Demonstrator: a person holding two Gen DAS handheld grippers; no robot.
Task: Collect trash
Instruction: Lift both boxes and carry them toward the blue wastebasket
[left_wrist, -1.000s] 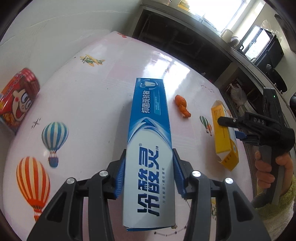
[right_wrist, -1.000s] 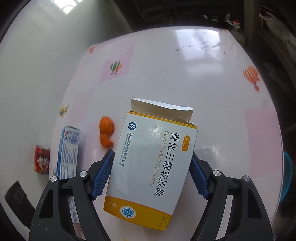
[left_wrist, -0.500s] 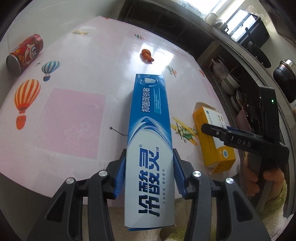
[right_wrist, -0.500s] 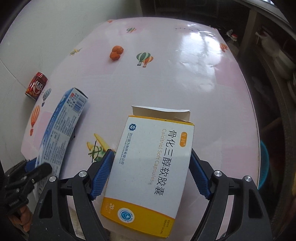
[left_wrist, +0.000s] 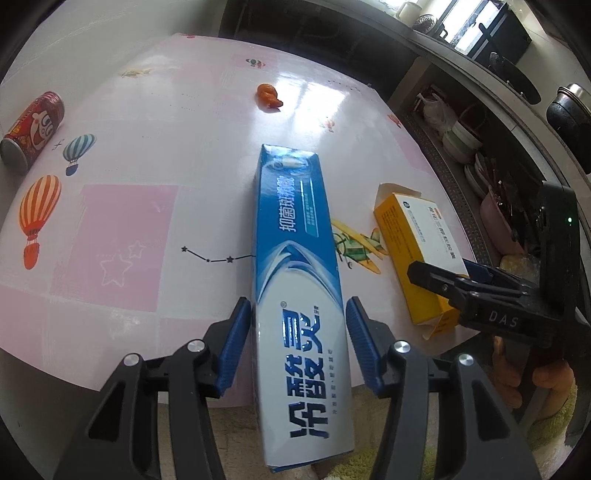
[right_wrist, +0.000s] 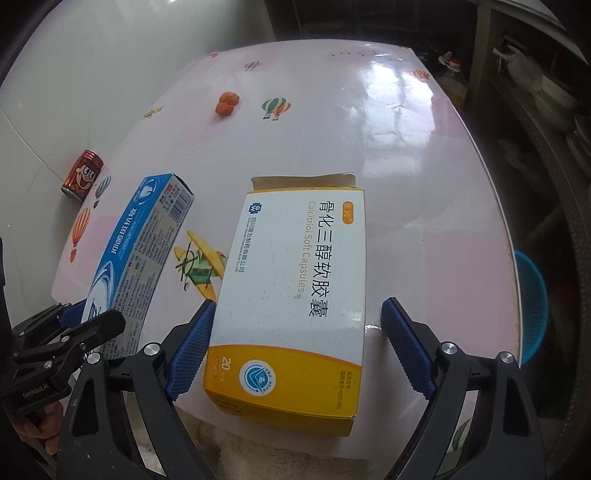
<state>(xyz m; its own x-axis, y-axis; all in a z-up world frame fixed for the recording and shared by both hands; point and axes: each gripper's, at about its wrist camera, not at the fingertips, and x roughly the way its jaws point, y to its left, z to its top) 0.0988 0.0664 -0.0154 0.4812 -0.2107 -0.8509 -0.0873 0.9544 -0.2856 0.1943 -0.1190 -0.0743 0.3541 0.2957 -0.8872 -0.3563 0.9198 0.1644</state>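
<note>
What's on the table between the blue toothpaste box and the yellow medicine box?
Only a printed cartoon airplane on the tablecloth; no loose object lies between the toothpaste box and the medicine box. Both wrist views show that gap.

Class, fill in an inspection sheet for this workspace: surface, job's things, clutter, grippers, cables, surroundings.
Surface: glossy pink table printed with balloons and aeroplanes.
Job's things: blue toothpaste box and yellow-and-white capsule box, both overhanging the near edge; red can lying on its side; orange scrap.
Clutter: nothing seen.
Grippers: left gripper jaws opening, clear of the toothpaste box; right gripper open, one pad beside the capsule box, the other apart.
Cables: nothing seen.
Surroundings: blue basket beside the table; shelves with bowls.
</note>
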